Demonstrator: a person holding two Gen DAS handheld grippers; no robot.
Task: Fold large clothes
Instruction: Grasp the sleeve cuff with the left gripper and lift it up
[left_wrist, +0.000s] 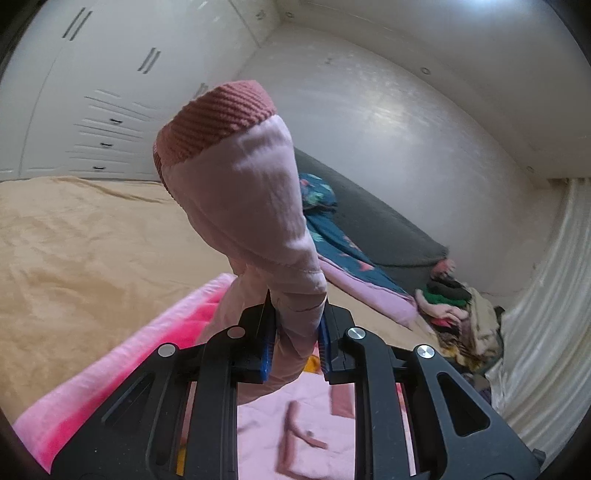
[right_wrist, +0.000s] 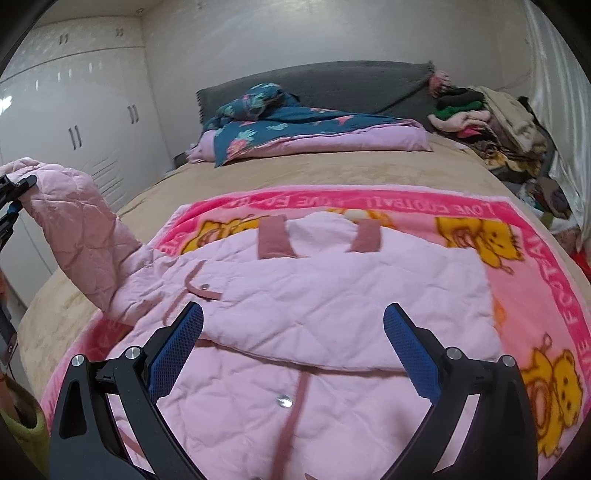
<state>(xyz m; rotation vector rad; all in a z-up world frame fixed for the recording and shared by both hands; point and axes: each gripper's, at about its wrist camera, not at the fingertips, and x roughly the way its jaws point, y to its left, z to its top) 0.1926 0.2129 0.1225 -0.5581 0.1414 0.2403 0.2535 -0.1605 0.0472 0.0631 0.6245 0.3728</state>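
Big bed with a tan cover, and there's plenty on it. Up by the dark grey headboard sits a folded quilt, teal with a flower print on top and lilac underneath. In the far right corner a pile of clothes is heaped against the shiny curtain. White wardrobe doors run along the left wall. Under the work area lies a bright pink blanket with yellow cartoon bears and lettering along its border.

Spread on that blanket is the pale pink quilted jacket, lying flat with the body smoothed out, darker pink trim running down the front placket, a couple of metal snaps catching the light, and two dusky pink tabs near its far edge. One part is folded across the middle, leaving a soft horizontal edge.

The left gripper has clamped the jacket's sleeve, blue pads pressed into the fabric on both sides, and holds it well up off the bed; the ribbed, darker pink cuff stands above the jaws. From the right-hand camera that sleeve rises at the jacket's left side, crumpled.

The right gripper hovers just above the jacket's middle, jaws spread wide, holding nothing.
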